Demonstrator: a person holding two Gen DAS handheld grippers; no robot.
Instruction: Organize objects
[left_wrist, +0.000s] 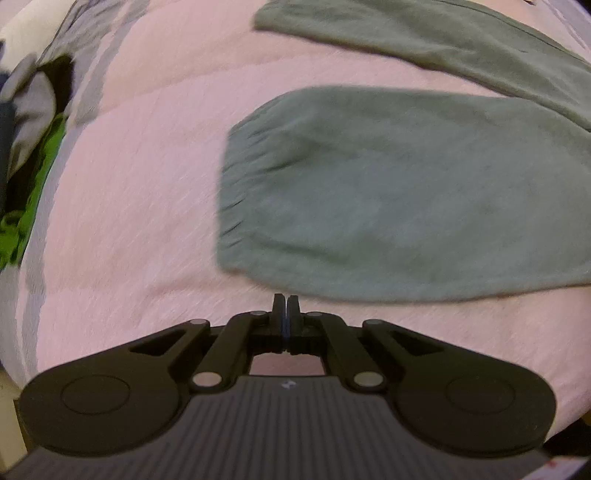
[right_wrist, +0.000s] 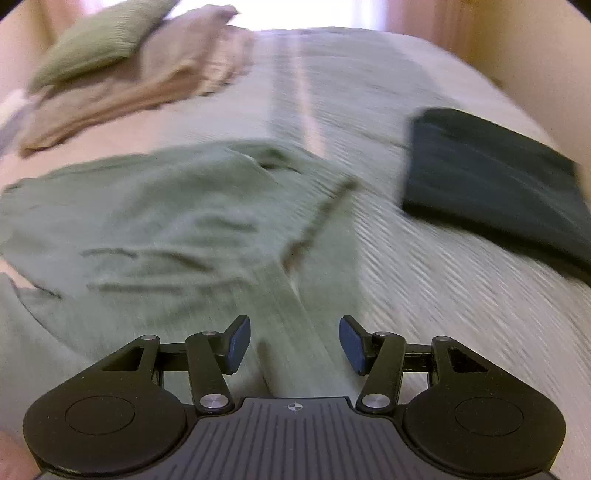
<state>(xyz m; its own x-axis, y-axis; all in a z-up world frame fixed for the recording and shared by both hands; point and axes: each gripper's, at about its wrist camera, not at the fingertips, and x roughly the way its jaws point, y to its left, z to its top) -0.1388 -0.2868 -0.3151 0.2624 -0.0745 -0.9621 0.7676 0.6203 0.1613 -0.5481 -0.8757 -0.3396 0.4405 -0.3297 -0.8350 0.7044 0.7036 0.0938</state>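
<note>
A sage-green garment lies spread on the bed. In the left wrist view one broad part of the garment (left_wrist: 406, 192) with a gathered cuff lies on the pink blanket (left_wrist: 129, 221), and another part crosses the top right. My left gripper (left_wrist: 286, 306) is shut, its tips right at the garment's near hem. I cannot tell whether cloth is pinched between them. In the right wrist view the same green garment (right_wrist: 155, 221) is rumpled, and a narrow strip of it runs down between the fingers of my right gripper (right_wrist: 294, 341). That gripper is open and hangs above the cloth.
A dark folded garment (right_wrist: 491, 184) lies on the ribbed pale bedspread (right_wrist: 424, 295) at right. A folded beige cloth (right_wrist: 129, 85) with a green pillow (right_wrist: 96, 40) on it sits at the far left. Grey and bright green clothes (left_wrist: 33, 192) are piled at the bed's left edge.
</note>
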